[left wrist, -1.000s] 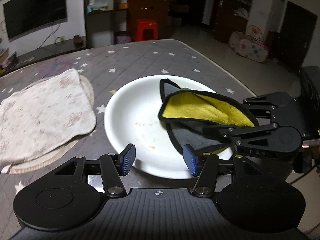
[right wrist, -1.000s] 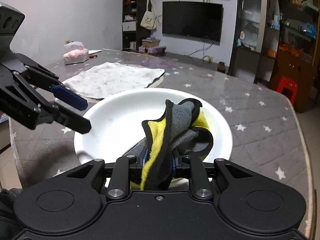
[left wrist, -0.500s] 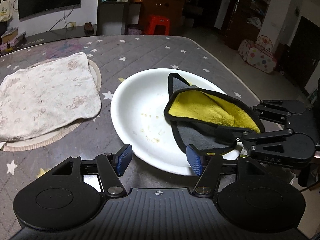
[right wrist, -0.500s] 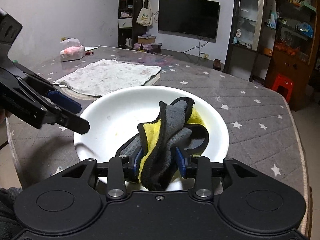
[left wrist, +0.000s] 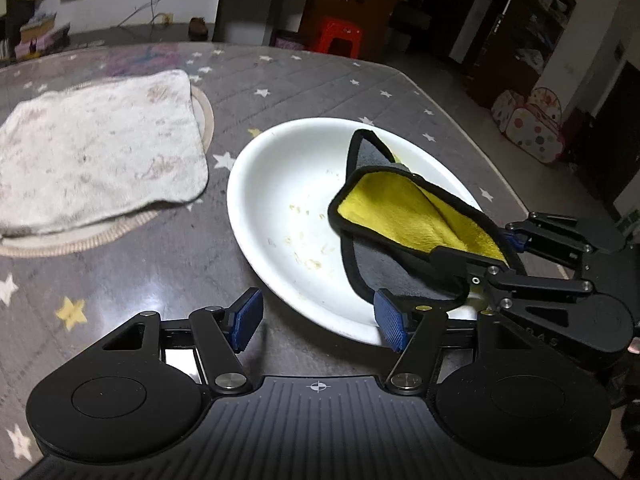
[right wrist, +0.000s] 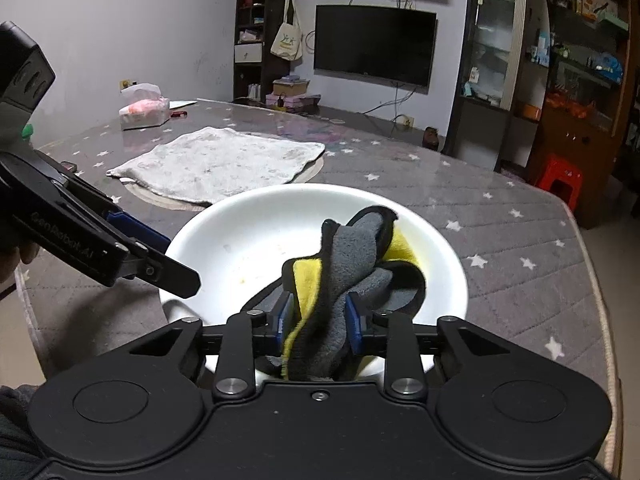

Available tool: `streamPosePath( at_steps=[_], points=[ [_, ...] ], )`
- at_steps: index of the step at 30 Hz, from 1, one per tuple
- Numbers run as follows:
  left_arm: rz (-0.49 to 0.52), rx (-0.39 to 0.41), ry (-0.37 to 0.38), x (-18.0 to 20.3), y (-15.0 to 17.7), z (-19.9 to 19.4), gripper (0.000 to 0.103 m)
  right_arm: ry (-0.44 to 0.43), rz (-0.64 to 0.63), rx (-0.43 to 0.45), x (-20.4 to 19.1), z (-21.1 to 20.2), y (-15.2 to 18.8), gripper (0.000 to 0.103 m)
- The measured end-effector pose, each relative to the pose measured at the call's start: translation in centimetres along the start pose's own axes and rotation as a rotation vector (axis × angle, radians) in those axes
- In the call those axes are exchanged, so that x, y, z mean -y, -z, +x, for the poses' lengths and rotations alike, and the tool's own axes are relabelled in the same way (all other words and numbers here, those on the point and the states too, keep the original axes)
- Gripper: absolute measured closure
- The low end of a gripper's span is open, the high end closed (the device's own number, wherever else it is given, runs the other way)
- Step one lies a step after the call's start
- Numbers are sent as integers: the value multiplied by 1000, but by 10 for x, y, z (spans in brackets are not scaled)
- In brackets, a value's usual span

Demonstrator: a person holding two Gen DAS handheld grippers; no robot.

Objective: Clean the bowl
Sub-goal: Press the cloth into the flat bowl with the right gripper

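Right claw [right wrist: 320, 320], angled down, has just re-closed on the cloth [right wrist: 352, 264]; left claw [left wrist: 316, 322] gapes empty at the bowl [left wrist: 280, 184] rim.

1. One white bowl [left wrist: 280, 184] sits on the surface [left wrist: 304, 80].
2. One yellow-and-grey cloth [left wrist: 400, 216] lies in it.
3. One pale towel [left wrist: 96, 152] lies on one round mat [left wrist: 204, 108].
4. One tissue pack [right wrist: 144, 110].
5. Two tools: the left tool [left wrist: 316, 320] and the right tool [right wrist: 320, 318].
6. One red stool [left wrist: 338, 36].
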State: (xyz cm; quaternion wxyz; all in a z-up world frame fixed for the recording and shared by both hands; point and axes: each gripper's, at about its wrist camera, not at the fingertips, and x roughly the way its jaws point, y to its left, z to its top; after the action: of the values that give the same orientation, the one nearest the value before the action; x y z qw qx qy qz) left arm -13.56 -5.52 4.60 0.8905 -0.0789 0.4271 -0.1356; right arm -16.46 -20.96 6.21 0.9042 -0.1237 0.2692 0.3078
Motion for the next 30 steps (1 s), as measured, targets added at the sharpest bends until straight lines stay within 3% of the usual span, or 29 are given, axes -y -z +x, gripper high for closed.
streamPosePath(
  at_steps=[8,12,30],
  points=[
    [-40,-27,3,8,3,8,44,1,-14,-9,-1,4,3,76],
    [-54,-29,-4,13,4,10,53,-4,-9,-13,-1,5,4,76],
    [-26,-19,-142,23,0,21,63,-10,-49,-114,3,23,6,79]
  ],
)
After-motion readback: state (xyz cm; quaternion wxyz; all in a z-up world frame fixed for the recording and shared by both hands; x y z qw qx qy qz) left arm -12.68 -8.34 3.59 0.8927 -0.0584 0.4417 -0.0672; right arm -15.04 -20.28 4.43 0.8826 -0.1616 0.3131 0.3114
